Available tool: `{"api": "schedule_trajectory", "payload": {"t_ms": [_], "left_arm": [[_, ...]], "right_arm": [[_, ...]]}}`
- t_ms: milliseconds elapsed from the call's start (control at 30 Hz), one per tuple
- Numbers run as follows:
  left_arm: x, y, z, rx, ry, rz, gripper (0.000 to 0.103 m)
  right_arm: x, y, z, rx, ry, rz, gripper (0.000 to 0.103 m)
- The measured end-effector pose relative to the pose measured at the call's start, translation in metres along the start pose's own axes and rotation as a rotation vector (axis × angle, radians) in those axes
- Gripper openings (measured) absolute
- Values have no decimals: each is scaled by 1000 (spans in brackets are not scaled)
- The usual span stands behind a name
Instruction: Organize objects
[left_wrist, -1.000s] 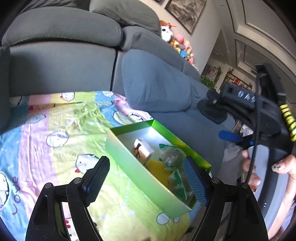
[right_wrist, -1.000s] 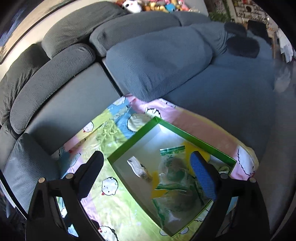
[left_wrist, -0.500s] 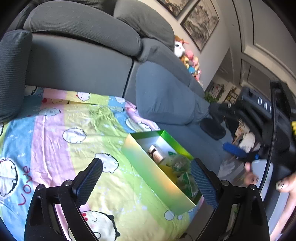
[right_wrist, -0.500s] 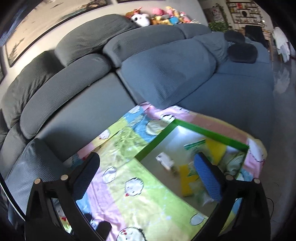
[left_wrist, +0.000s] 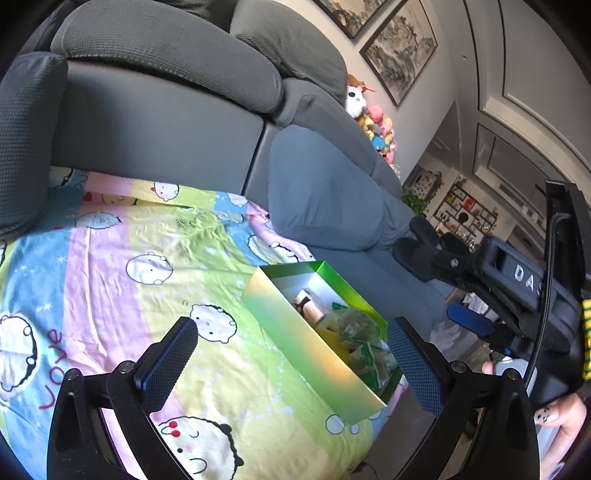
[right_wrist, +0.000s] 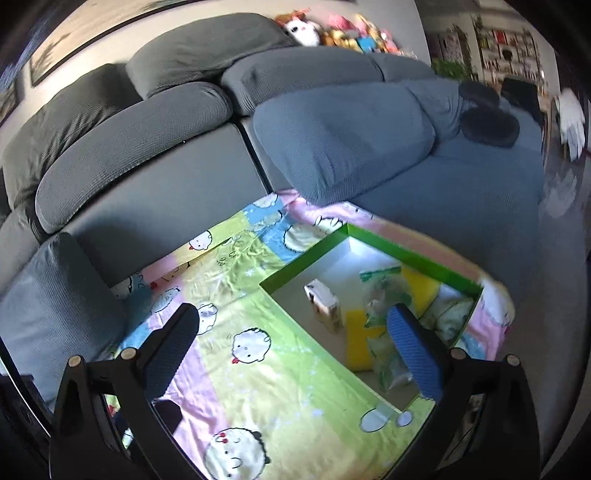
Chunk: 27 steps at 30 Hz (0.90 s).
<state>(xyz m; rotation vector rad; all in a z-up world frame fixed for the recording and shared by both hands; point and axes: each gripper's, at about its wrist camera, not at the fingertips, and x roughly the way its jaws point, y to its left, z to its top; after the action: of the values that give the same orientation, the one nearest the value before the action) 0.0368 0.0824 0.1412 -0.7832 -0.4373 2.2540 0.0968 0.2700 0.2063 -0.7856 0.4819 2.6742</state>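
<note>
A green open box (left_wrist: 314, 347) (right_wrist: 406, 254) sits on a cartoon-print sheet (left_wrist: 122, 254) (right_wrist: 255, 354) on a grey sofa. Inside it lie a small beige carton (left_wrist: 308, 308) (right_wrist: 325, 304), a yellow pack (right_wrist: 360, 343) and several clear green-printed bags (left_wrist: 365, 354) (right_wrist: 388, 363). My left gripper (left_wrist: 291, 354) is open and empty, held above the sheet to the left of the box. My right gripper (right_wrist: 295, 343) is open and empty above the box's near left wall. It also shows in the left wrist view (left_wrist: 517, 291), at the right.
Grey sofa back cushions (left_wrist: 166, 44) (right_wrist: 136, 147) and a blue-grey cushion (left_wrist: 325, 199) (right_wrist: 340, 144) stand behind the sheet. Plush toys (left_wrist: 369, 114) (right_wrist: 332, 33) line the sofa top. A dark round cushion (right_wrist: 487, 125) lies at the far right. The sheet's right edge drops off beside the box.
Both grippers have pulled back and up from the box, so it looks smaller and lower right in both views. Both stayed open and empty. The box contents have not moved.
</note>
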Motion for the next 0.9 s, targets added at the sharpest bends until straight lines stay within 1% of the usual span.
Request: {"api": "schedule_trajectory", "payload": {"t_ms": [100, 200, 367, 500, 633, 900], "left_arm": [[-1, 1, 0, -2, -1, -3, 102], [0, 0, -1, 2, 6, 4, 102], [6, 1, -1, 2, 25, 28, 102], [12, -1, -4, 14, 48, 39, 102], [22, -5, -9, 27, 75, 47, 102], [30, -6, -14, 23, 104, 31, 102]], "right_arm": [[-3, 3, -4, -36, -4, 0, 101], [1, 3, -8, -41, 15, 18, 101], [21, 2, -18, -40, 91, 49, 101], [31, -4, -23, -31, 124, 57, 101], [33, -11, -24, -57, 118, 14, 101], [28, -27, -19, -71, 81, -52, 101]]}}
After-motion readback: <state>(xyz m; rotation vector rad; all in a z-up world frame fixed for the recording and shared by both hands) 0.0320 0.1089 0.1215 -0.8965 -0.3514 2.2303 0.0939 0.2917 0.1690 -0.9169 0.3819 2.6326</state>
